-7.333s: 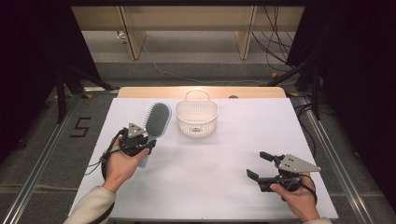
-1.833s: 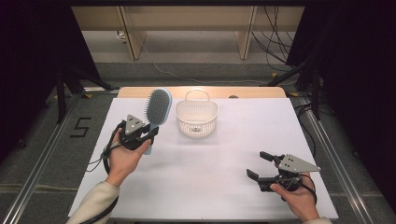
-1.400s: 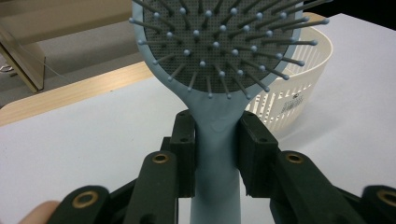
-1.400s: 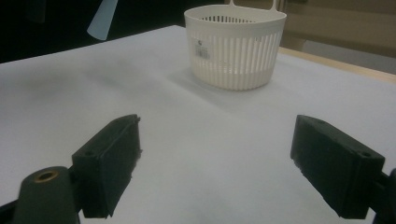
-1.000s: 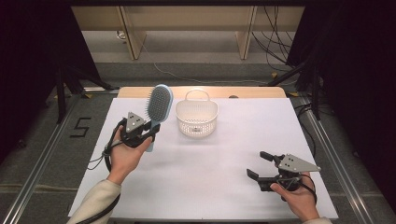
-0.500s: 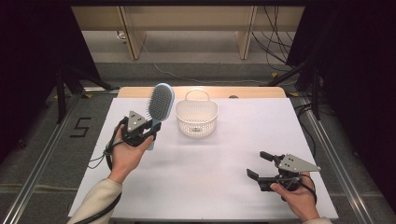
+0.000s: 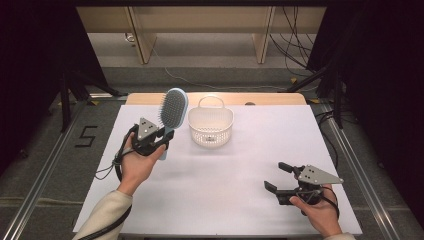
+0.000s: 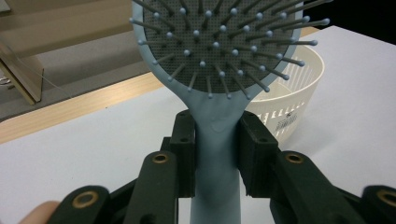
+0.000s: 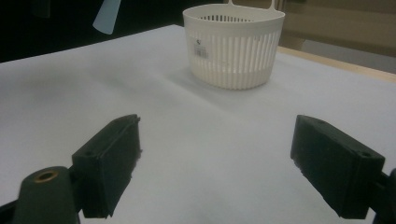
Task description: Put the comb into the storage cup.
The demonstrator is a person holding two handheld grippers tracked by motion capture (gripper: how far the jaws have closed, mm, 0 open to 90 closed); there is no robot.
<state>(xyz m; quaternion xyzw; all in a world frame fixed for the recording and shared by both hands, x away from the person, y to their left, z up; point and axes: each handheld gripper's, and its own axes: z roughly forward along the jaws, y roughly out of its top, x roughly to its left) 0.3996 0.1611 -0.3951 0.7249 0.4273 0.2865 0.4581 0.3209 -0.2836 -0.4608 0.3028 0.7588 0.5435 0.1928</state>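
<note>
The hairbrush (image 7: 172,107) is held upright above the table, just to the left of the white basket (image 7: 210,127), and its light blue handle is clamped between the two jaws of the left gripper (image 7: 161,141). In the left gripper view the pads are seen pressed on both sides of the handle, just under the bristled head (image 8: 219,42).

Compared with the oldest picture, where the brush lay flat on the white table cover (image 7: 225,200) with the gripper at its handle, the brush has been lifted and tilted up until the head stands high. In the last second almost nothing has changed; the brush is kept in the same place. From this it is judged that the pick-up is finished and that the brush is probably meant to be carried over the basket rim and put inside; this step is not yet done.

The right gripper (image 7: 281,177) rests low near the front right of the table, its jaws spread wide with nothing between them, and it has not been moved.

Some parts are hard to read. The top of the brush head is cut off in the left gripper view, and the lower end of the handle is hidden behind the gripper body. The inside of the basket cannot be fully seen, so it cannot be told whether it is empty.
</note>
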